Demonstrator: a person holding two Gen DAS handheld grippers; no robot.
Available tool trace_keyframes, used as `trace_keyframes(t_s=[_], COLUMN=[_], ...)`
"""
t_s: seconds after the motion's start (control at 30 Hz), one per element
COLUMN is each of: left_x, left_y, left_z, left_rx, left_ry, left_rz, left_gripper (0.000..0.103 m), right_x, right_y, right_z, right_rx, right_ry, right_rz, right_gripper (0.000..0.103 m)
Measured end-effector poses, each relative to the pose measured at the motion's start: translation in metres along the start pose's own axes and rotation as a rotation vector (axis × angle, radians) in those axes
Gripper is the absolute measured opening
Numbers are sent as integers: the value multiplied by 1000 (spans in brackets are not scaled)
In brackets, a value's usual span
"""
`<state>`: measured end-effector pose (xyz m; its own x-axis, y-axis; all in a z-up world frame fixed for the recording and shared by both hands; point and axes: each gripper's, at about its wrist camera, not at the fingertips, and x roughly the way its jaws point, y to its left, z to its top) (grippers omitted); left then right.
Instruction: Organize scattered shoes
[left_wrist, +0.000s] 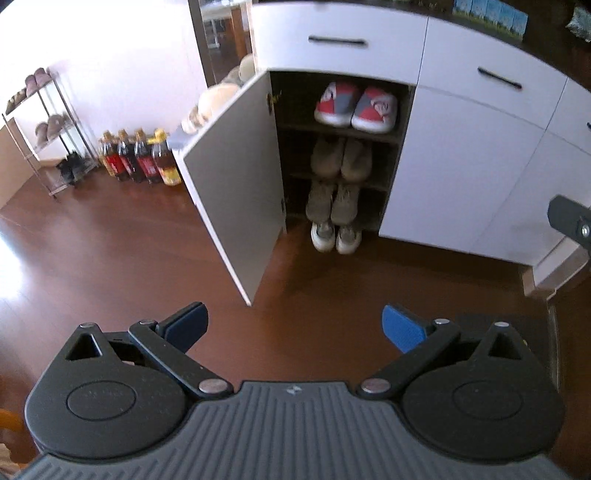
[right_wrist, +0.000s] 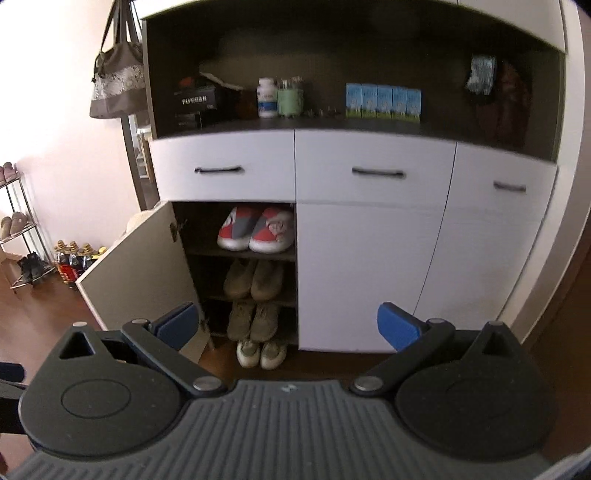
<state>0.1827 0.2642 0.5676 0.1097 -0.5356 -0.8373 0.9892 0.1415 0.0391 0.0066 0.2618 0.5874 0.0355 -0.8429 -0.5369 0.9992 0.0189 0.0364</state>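
Black box (right_wrist: 195, 99) reads roughly "FLYEMAN"

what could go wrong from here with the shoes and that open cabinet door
The open cabinet door swings out over the floor, so the left gripper could clip its edge when moving in. The white sneakers sit on the floor at the cabinet's foot, partly outside; shutting the door now might catch them. The shelves above look full, leaving little room for them.

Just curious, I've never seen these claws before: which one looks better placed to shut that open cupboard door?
Probably the left claw. The open door hangs left of the shoes, its edge just ahead of this open claw. The right claw, also open, faces the shelves instead.
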Motion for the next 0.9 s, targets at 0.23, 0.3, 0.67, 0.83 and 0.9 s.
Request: trace_keyframes(t_s=[0.23,0.3,0.67,0.83,0.9], left_x=[1,1,-7,-8,-7], left_y=[-4,-3,1,-3,-6], left_z=[-5,-5,-3,-1,-1], left_rx=[60,63,62,77,76], left_ry=[19,20,2,-5,-5], left_rz=[-25,-40,-52,-29,-28], left_gripper=[102,102,102,102,102], right_x=[-2,-4,-8,-9,-10], right_y=[11,14,14,12,11], right_z=[-15,-16,-16,-16,-17], right_rx=[-5,-13,-52,-68,-75], right_ry=[41,45,68,73,76], right_rz=[-23,-27,-22,-7,-1], right_gripper=[102,102,102,102,102])
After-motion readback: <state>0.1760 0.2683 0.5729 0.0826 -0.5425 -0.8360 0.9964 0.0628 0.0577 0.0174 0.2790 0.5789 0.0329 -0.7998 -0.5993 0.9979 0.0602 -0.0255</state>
